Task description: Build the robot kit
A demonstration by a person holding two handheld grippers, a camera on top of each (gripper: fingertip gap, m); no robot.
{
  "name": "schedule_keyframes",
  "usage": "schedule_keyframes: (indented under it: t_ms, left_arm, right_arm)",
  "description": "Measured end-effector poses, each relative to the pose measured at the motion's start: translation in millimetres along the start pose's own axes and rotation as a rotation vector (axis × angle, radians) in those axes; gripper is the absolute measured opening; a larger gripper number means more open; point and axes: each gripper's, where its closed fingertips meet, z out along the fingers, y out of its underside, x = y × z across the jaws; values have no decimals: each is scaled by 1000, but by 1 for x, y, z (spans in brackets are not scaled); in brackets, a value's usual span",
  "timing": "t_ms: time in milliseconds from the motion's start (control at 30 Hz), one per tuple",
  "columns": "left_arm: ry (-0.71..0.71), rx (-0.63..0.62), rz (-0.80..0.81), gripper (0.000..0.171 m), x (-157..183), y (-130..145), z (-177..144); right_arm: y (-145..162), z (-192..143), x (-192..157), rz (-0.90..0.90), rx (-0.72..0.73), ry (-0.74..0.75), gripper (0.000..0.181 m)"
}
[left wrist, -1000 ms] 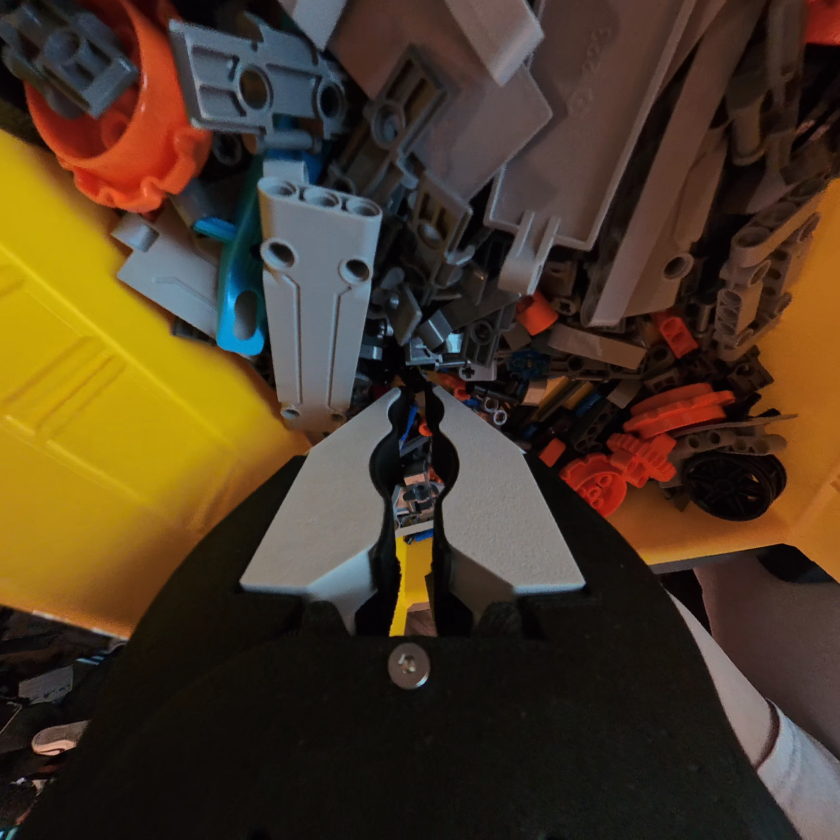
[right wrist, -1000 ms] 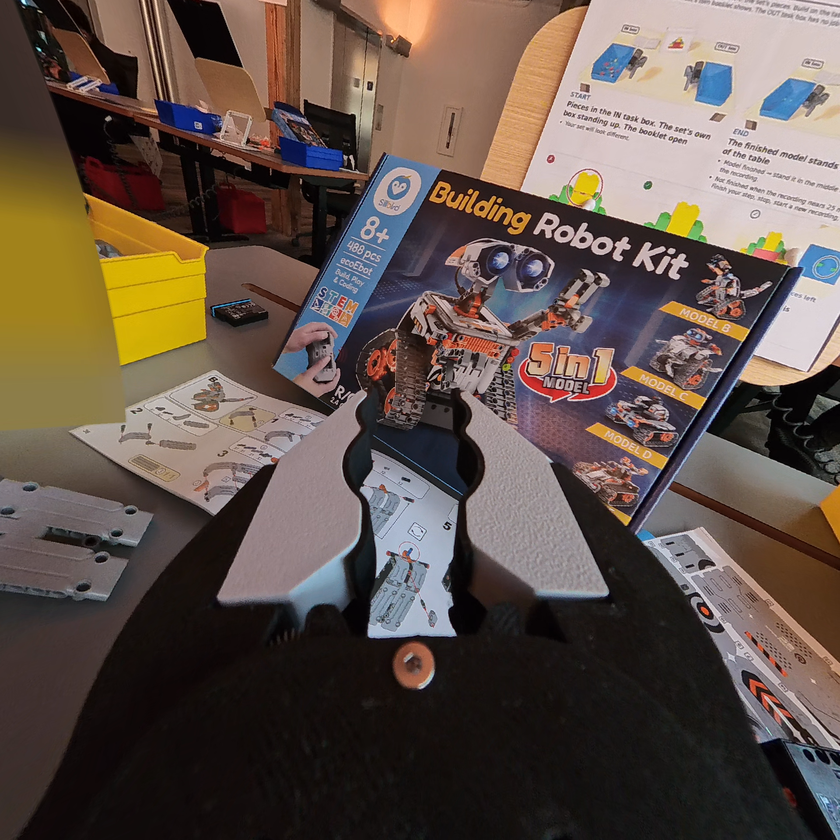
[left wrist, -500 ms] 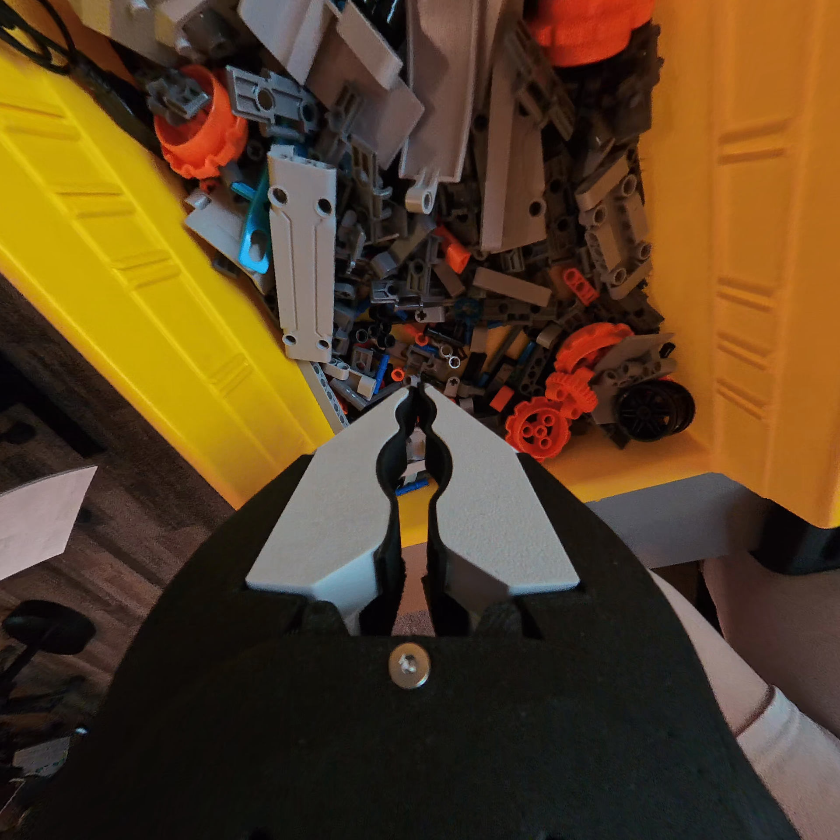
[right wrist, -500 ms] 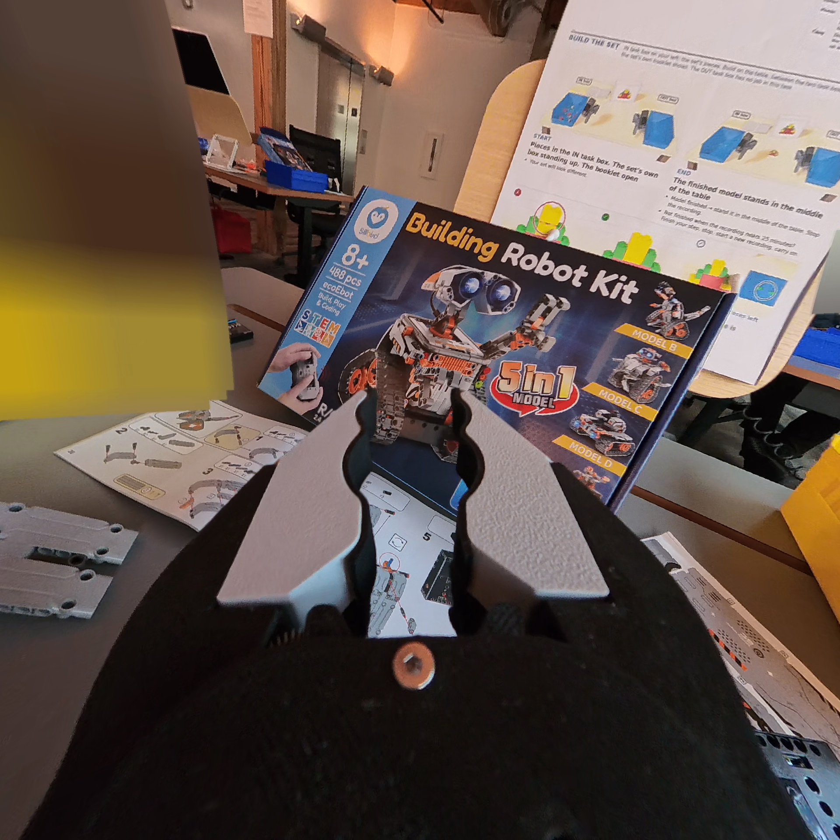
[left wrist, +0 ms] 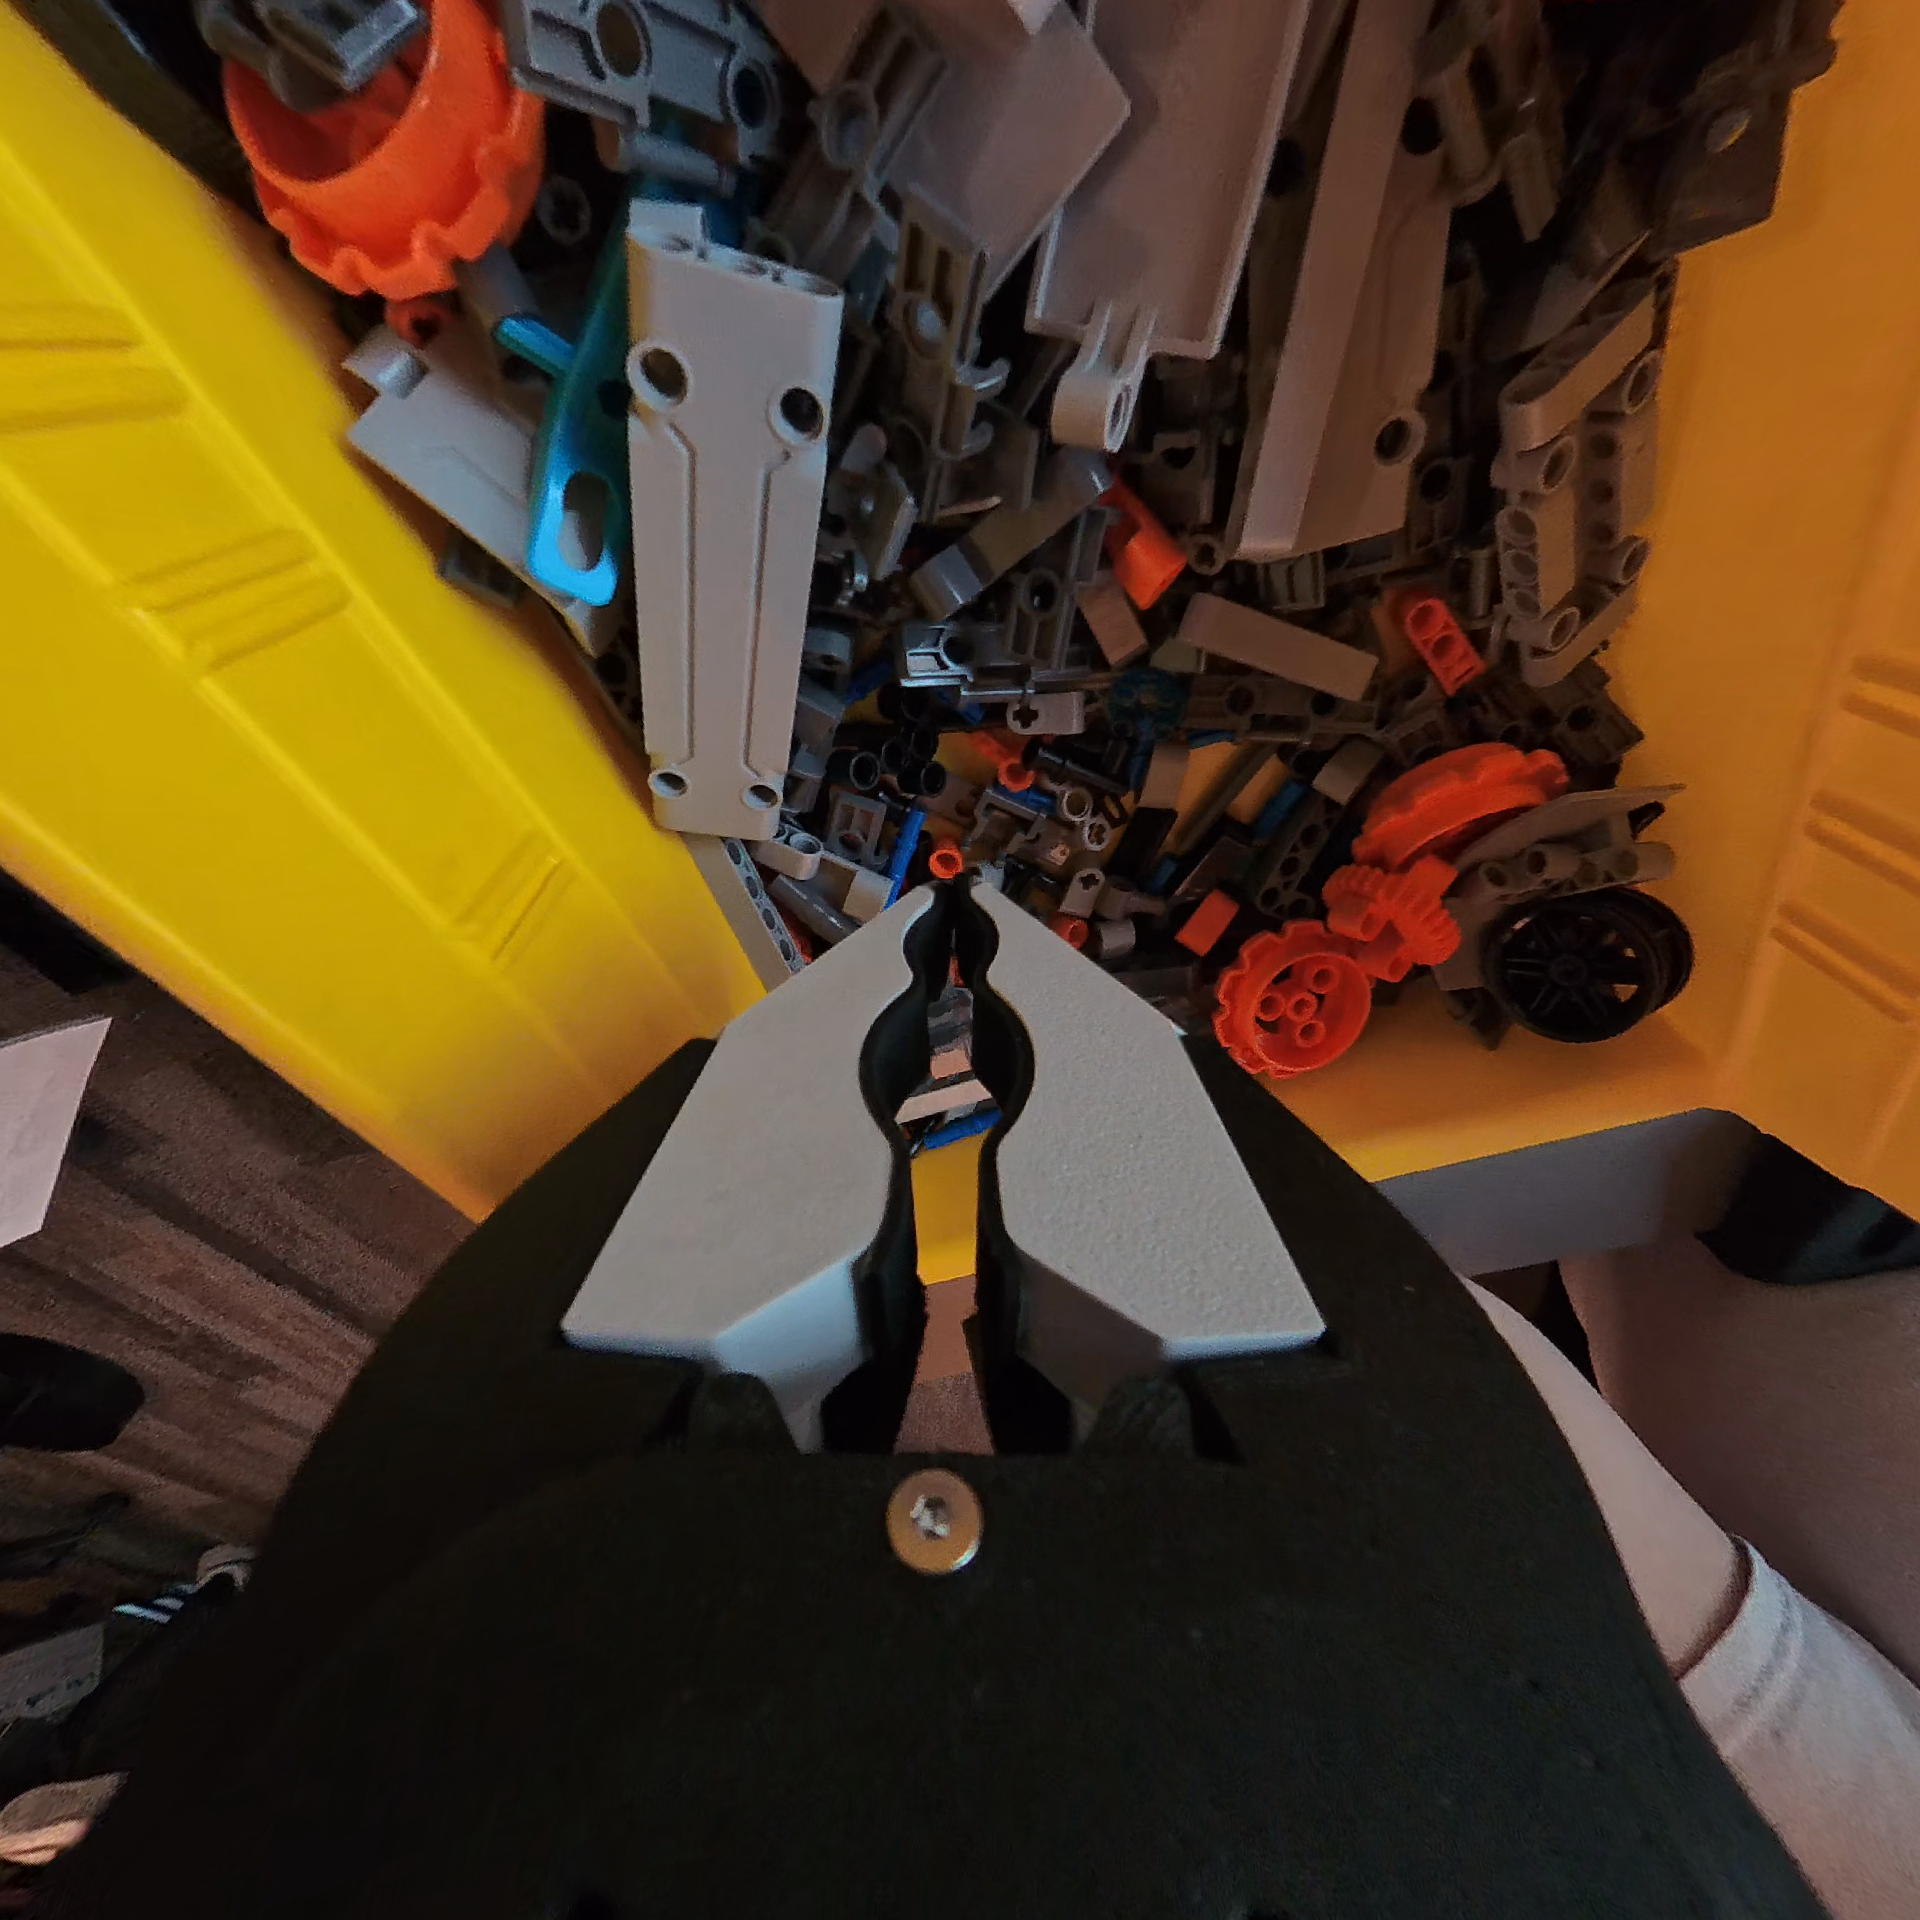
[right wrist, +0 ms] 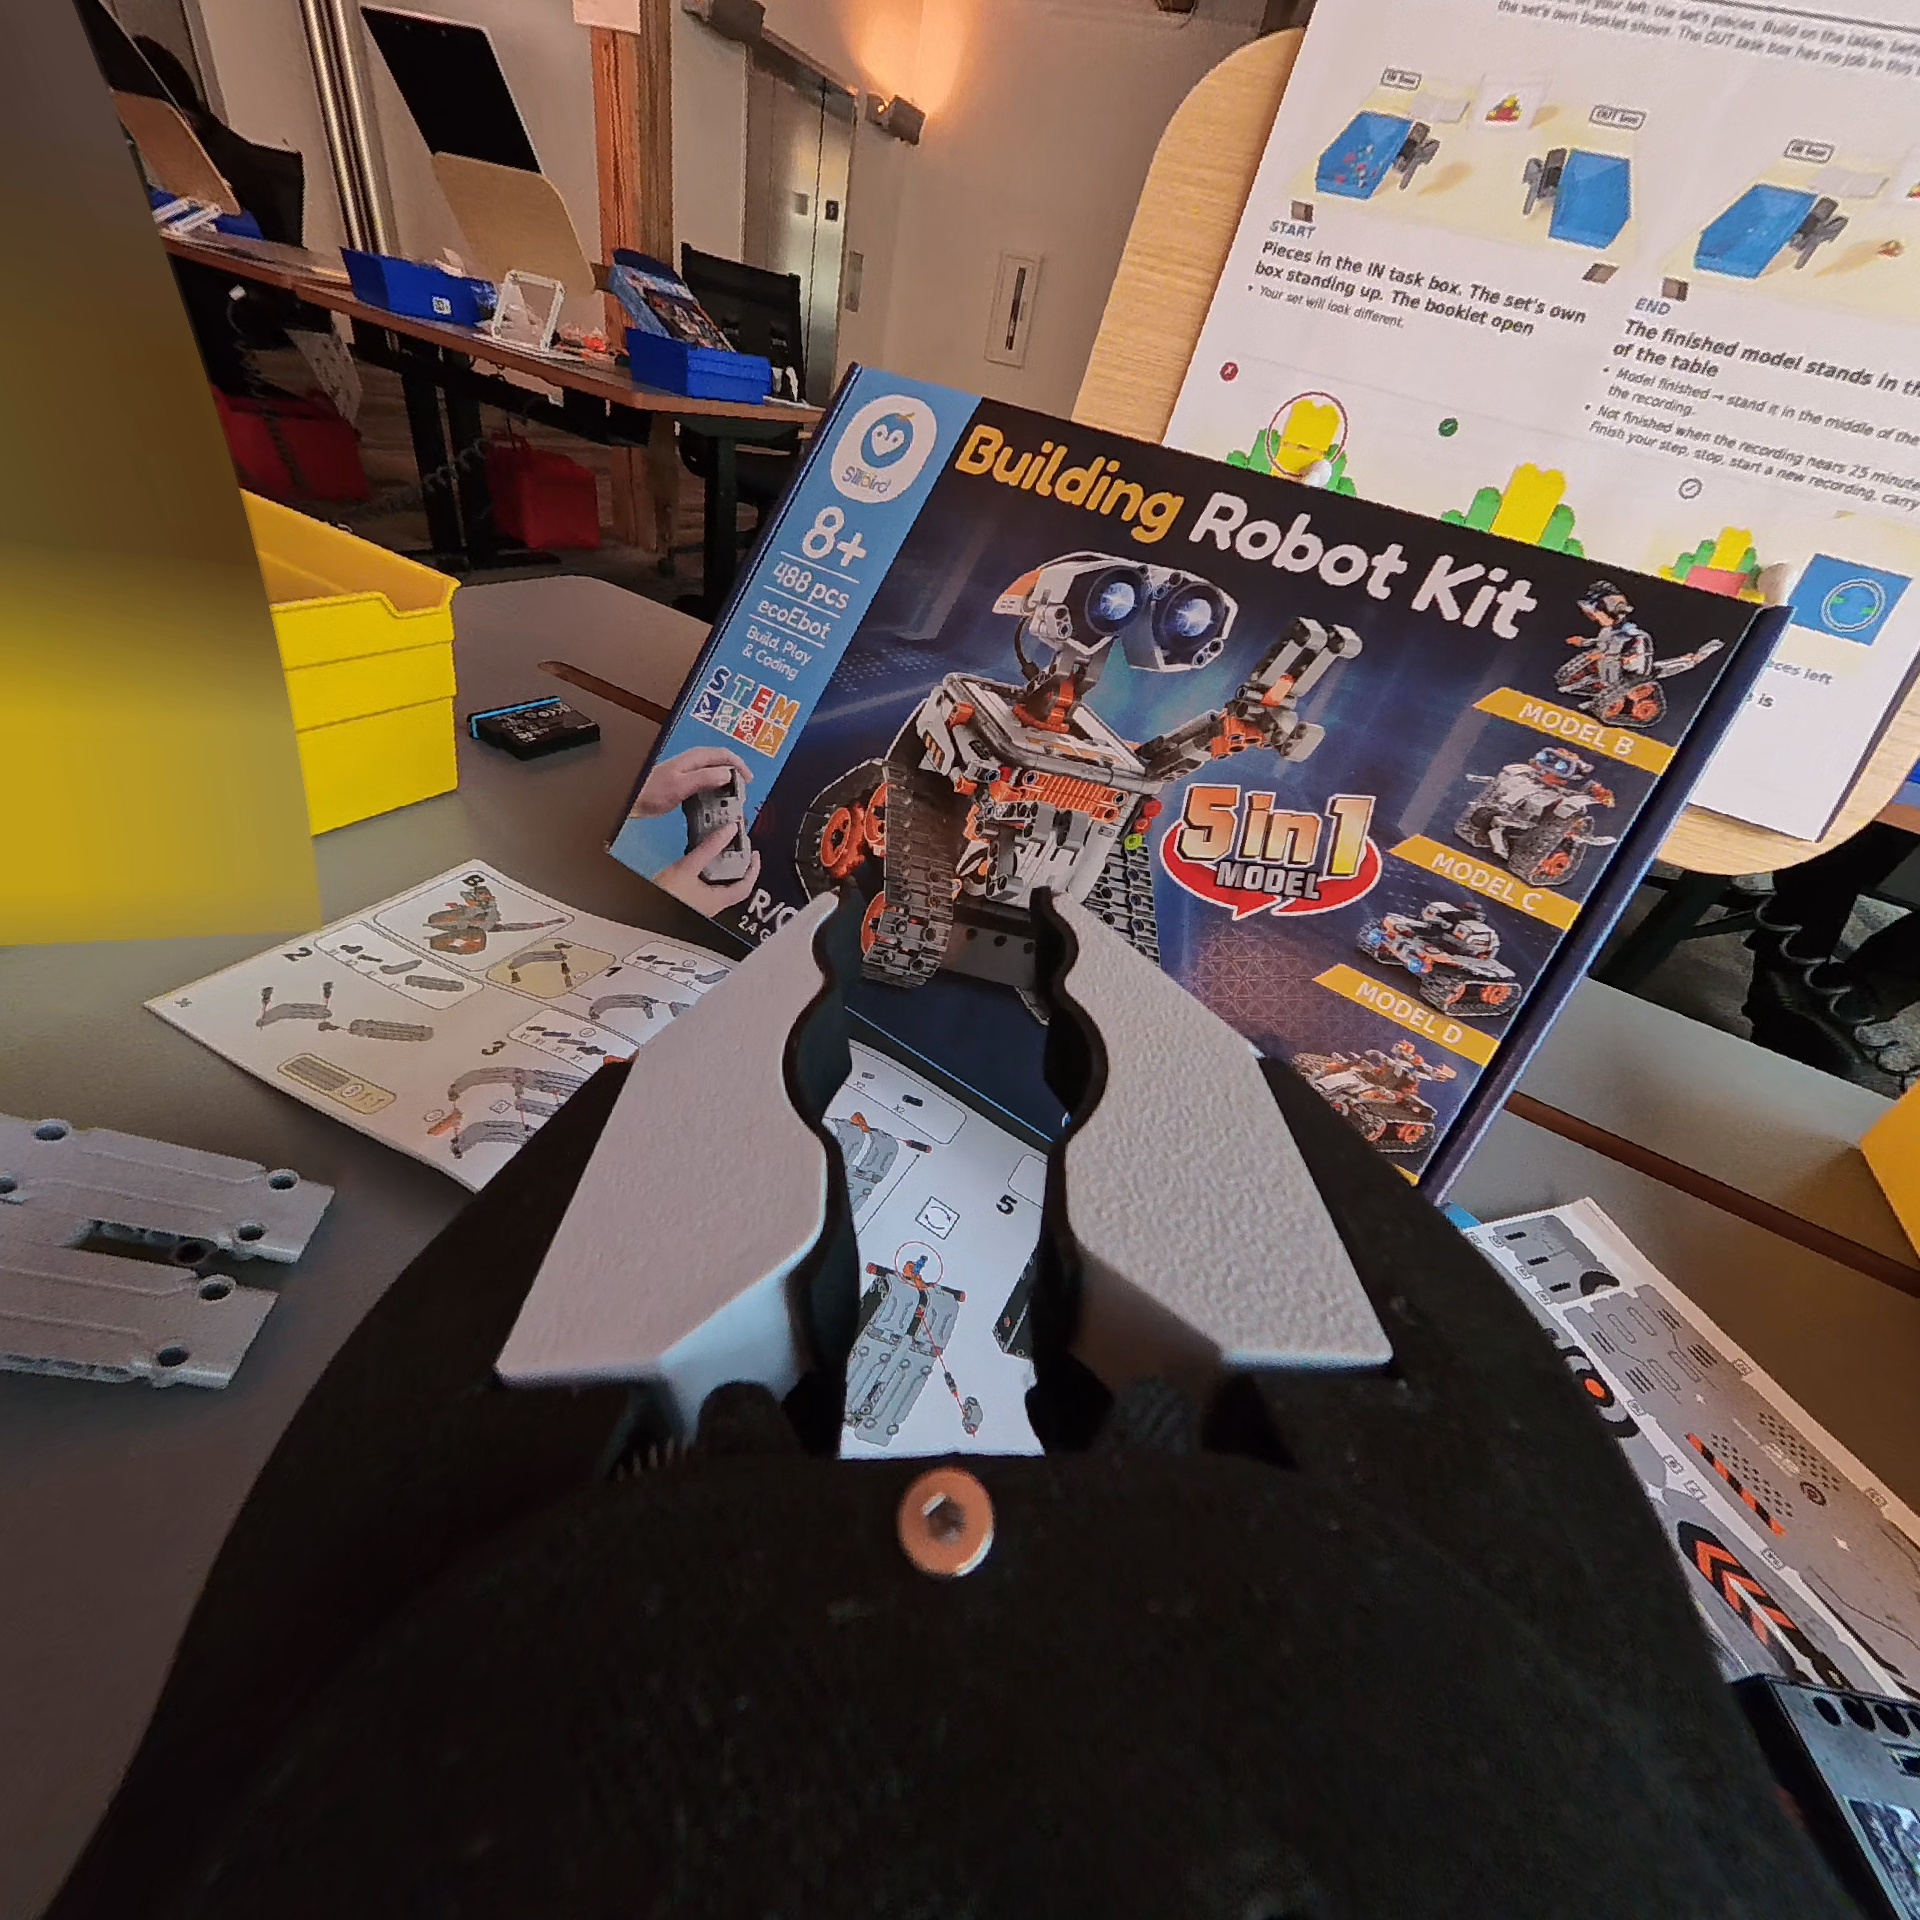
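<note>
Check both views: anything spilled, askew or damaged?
Nothing stands out. The loose parts are jumbled but inside the yellow bin. The left gripper, jaws nearly shut, sits over them by a tiny orange piece. On the table, the kit box stands up; booklet and grey plates lie flat.

The left gripper (left wrist: pixel 958 891) is pinching a tiny orange pin (left wrist: pixel 944 861) at its closed tips, hovering over the near end of a yellow bin (left wrist: pixel 312 727) that is holding a heap of grey, black and orange building pieces, with a long light-grey panel (left wrist: pixel 727 540) lying just left of the tips and an orange gear (left wrist: pixel 1291 1000) lying to the right. The right gripper (right wrist: pixel 940 914) is hanging with its jaws apart and nothing between them above an open instruction booklet (right wrist: pixel 436 997) on the bench (right wrist: pixel 94 1538), facing a kit box (right wrist: pixel 1195 769) that is standing upright, while a grey frame piece (right wrist: pixel 135 1262) is lying flat at the left.
</note>
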Motion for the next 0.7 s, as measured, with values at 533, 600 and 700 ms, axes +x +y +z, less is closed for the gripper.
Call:
schedule_keyframes:
  t_ms: [533, 600, 700]
  left_arm:
    - [25, 62, -33, 0, -1, 5, -12]
    - [24, 53, -27, 0, 0, 6, -11]
    - [21, 42, -32, 0, -2, 7, -9]
  right_arm:
    - [8, 5, -4, -17, -27, -10, 32]
    - [9, 5, -4, -25, -31, -9, 32]
    - [11, 6, -5, -30, -36, -11, 32]
